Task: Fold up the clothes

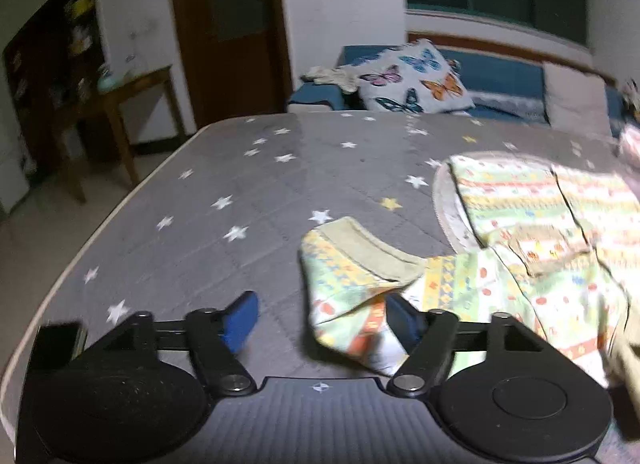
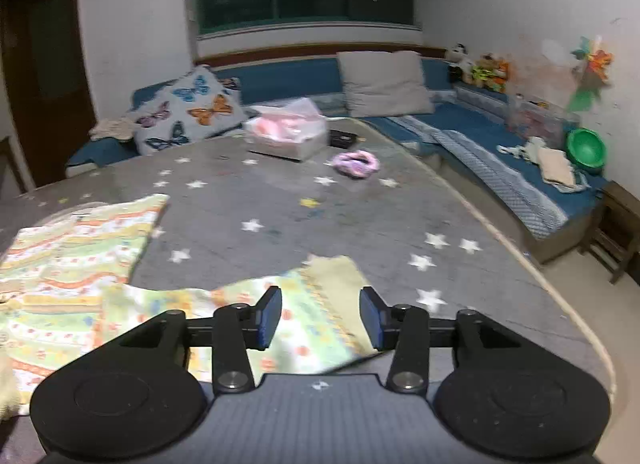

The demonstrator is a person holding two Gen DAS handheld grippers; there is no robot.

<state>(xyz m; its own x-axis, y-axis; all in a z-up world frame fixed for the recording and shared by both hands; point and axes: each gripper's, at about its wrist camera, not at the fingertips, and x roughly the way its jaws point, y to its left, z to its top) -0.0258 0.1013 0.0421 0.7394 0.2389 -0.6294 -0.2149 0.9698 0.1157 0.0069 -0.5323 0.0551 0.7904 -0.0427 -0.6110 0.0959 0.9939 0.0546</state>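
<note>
A child's patterned top [image 1: 532,224] with yellow, green and orange stripes lies spread on a grey star-print mat [image 1: 248,192]. Its left sleeve, with a plain yellow cuff [image 1: 360,248], reaches toward my left gripper [image 1: 320,320], which is open; the sleeve end lies between the jaws, beside the right blue pad. In the right wrist view the other sleeve [image 2: 316,304] with its yellow cuff lies under my right gripper [image 2: 320,320], which is open and just above it. The body of the top [image 2: 76,248] lies to the left.
A pink ring toy [image 2: 356,162] and a white box with pink contents [image 2: 286,132] sit at the mat's far end [image 2: 240,192]. A blue sofa [image 2: 480,132] with a butterfly pillow [image 2: 188,112] rings the mat. A wooden table [image 1: 132,104] stands left.
</note>
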